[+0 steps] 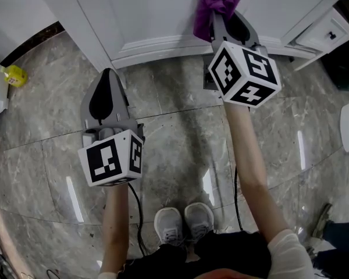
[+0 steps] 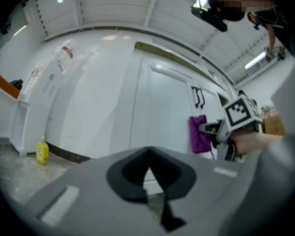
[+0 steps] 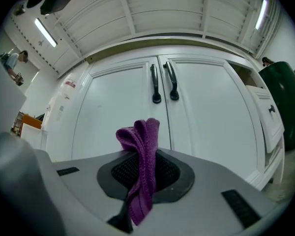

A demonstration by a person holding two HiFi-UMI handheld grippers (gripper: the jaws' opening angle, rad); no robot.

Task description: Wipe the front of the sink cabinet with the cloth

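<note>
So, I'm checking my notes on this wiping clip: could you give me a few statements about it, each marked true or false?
The right claw is shut on the purple cloth. True.
The left claw grips a sponge. False: it is shut on nothing.
The cabinet doors have black handles. True.
The yellow bottle stands inside the cabinet. False: it stands on the floor, off to the left.
</note>
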